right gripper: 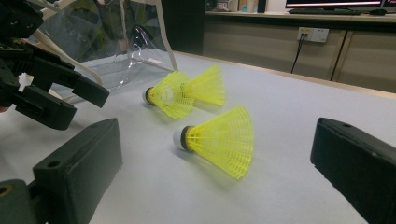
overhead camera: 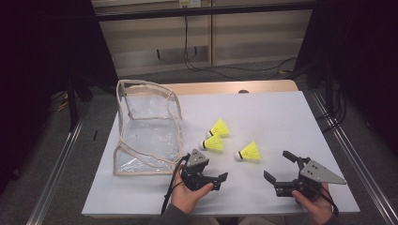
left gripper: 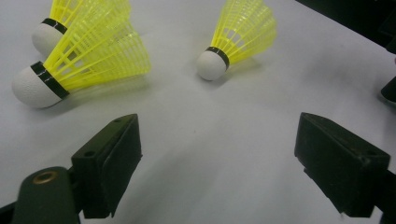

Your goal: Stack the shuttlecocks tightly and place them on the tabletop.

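Three yellow shuttlecocks with white cork heads lie on the white table: one at the far side (overhead camera: 219, 127), one in the middle (overhead camera: 213, 144), and one nearer the right (overhead camera: 248, 152). A clear plastic bag (overhead camera: 145, 126) with beige trim stands open at the left. My left gripper (overhead camera: 220, 182) is open near the front edge, just right of the bag, with the closest shuttlecock (left gripper: 84, 60) ahead of its left jaw. My right gripper (overhead camera: 278, 165) is open too, and the right shuttlecock (right gripper: 219, 140) lies just beyond its jaws. Nothing is between either pair of jaws.
The white table (overhead camera: 281, 122) has bare surface at the right and far side. Metal rails (overhead camera: 347, 150) run along both sides of it. A wooden wall with cables (overhead camera: 192, 56) stands behind. My left gripper (right gripper: 46, 88) shows at the left of the right gripper view.
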`<action>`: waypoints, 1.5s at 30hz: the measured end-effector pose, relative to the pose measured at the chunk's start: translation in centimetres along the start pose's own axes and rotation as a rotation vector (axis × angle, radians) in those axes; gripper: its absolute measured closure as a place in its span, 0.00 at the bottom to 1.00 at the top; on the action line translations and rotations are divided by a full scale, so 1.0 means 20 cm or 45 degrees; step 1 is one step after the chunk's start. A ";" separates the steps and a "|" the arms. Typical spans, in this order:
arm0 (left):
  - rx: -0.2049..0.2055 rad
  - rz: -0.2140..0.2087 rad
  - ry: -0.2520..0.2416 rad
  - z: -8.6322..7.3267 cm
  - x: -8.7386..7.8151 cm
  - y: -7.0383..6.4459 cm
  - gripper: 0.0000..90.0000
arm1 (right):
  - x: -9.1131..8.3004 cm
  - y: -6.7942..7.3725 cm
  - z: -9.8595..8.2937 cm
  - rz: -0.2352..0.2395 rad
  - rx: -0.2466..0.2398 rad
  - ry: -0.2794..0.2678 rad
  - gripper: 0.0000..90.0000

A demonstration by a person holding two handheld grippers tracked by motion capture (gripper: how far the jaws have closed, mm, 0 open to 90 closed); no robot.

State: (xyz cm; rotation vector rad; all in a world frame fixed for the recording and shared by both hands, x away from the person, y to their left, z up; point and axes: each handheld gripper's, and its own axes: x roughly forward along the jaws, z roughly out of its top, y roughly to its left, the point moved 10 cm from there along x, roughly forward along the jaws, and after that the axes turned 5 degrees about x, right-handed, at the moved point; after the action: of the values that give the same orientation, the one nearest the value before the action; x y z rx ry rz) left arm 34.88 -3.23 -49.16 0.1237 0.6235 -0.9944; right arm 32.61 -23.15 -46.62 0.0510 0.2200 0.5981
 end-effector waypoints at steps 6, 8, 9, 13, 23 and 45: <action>0.015 -0.044 -0.006 -0.01 -0.02 -0.02 0.12 | 0.00 0.00 0.00 0.000 -0.002 0.001 0.02; 0.028 -0.049 0.000 -0.01 -0.02 -0.01 0.12 | 0.00 0.00 0.00 0.000 0.000 0.003 0.02; 0.024 -0.055 -0.007 -0.01 -0.03 -0.01 0.11 | 0.00 0.00 0.00 0.000 0.000 0.002 0.02; 0.020 -0.070 -0.002 -0.02 -0.04 -0.01 0.10 | 0.00 0.00 0.00 -0.003 -0.003 0.003 0.02; 0.067 -0.102 -0.010 -0.03 -0.08 -0.02 0.09 | 0.00 0.00 0.00 -0.002 -0.004 0.003 0.02; 0.078 -0.167 -0.050 -0.03 -0.16 -0.03 0.06 | 0.00 -0.01 0.00 -0.016 -0.013 0.012 0.02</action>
State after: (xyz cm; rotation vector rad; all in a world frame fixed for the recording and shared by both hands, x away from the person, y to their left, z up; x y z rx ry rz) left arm 32.86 -0.96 -47.86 0.1182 0.5707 -1.1405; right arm 32.82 -23.34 -46.76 0.0369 0.2266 0.5868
